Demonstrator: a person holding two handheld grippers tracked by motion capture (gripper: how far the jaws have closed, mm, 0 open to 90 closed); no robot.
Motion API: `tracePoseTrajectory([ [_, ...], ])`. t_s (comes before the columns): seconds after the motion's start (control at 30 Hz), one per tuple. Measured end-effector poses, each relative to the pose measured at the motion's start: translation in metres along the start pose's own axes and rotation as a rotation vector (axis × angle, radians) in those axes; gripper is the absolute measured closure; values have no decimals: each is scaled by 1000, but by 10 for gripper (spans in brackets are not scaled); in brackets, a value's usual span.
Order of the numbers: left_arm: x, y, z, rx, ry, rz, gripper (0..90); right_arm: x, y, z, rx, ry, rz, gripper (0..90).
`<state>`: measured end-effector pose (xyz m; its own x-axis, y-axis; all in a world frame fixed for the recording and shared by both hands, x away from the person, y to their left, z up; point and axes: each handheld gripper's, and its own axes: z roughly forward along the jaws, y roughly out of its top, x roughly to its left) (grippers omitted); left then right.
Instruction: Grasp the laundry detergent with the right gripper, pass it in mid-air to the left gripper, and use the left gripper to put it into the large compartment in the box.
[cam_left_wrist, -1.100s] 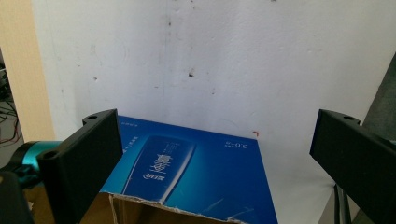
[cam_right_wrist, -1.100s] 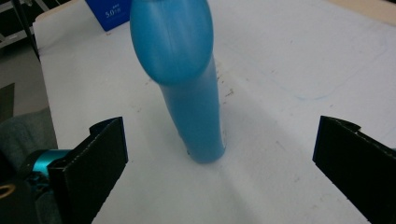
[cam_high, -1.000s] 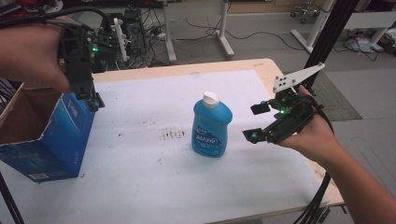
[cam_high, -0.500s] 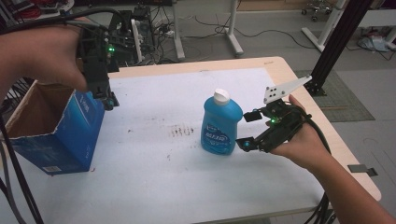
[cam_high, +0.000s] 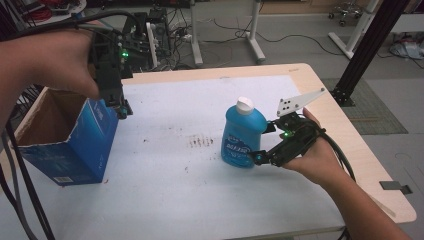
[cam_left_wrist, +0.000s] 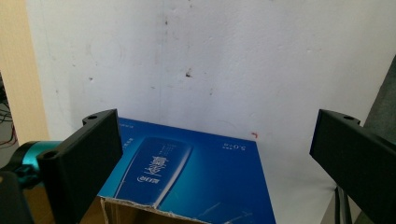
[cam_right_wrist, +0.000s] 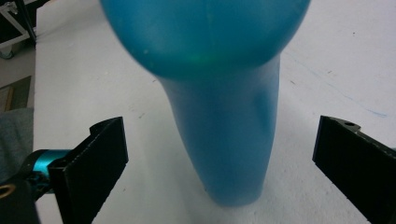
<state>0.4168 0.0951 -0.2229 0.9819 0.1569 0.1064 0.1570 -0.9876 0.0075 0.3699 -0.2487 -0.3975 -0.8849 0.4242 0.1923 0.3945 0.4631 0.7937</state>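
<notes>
Right of centre on the tabletop (cam_high: 165, 200) stands one blue bottle (cam_high: 242, 135), upright, long axis vertical, white cap (cam_high: 244, 103) at the top, printed label facing the person's side. Its base rests on the white sheet covering the tabletop, just right of a patch of small dark red-brown specks (cam_high: 202, 141).

Right gripper (cam_high: 263, 142): held low at the bottle's right side, jaws pointing left toward the bottle body. One jaw sits by the bottle's shoulder, the other near its base. In the right gripper view the jaws stand wide apart with the bottle (cam_right_wrist: 219, 121) between them and clear white surface showing on either side of it; no contact, nothing gripped. The right hand (cam_high: 312, 160) wraps the gripper from behind, forearm coming in from the lower right. Grey three-cornered plate (cam_high: 299, 102) sits on top, tilted up to the right.

Left gripper (cam_high: 121, 106): held above the far right corner of one blue cardboard box (cam_high: 75, 145), jaws pointing down. In the left gripper view the jaws are spread wide, empty, with the box's blue printed side (cam_left_wrist: 187, 177) and torn top edge below them. Left hand (cam_high: 60, 60) grips from the left, forearm entering at the upper left.

Box stands at the tabletop's left edge, top open, brown inside, well apart from the bottle.

Count: one bottle, one box, two grippers.
</notes>
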Motion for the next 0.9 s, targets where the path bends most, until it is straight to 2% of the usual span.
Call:
tracePoseTrajectory([
  [0.4, 0, -6, -1, -9, 3, -12, 23, -4, -2, 22, -34, -23, 1, 23],
  [0.53, 1, -6, -1, -4, 1, -9, 23, -5, -3, 25, -68, -22, 10, 24],
  [0.7, 2, -6, 0, -3, -1, -8, 23, -4, -5, 31, -71, -15, -1, 27],
  [0.9, 3, -4, 0, -4, 0, -8, 23, -6, -7, 34, -103, -2, 18, 36],
])
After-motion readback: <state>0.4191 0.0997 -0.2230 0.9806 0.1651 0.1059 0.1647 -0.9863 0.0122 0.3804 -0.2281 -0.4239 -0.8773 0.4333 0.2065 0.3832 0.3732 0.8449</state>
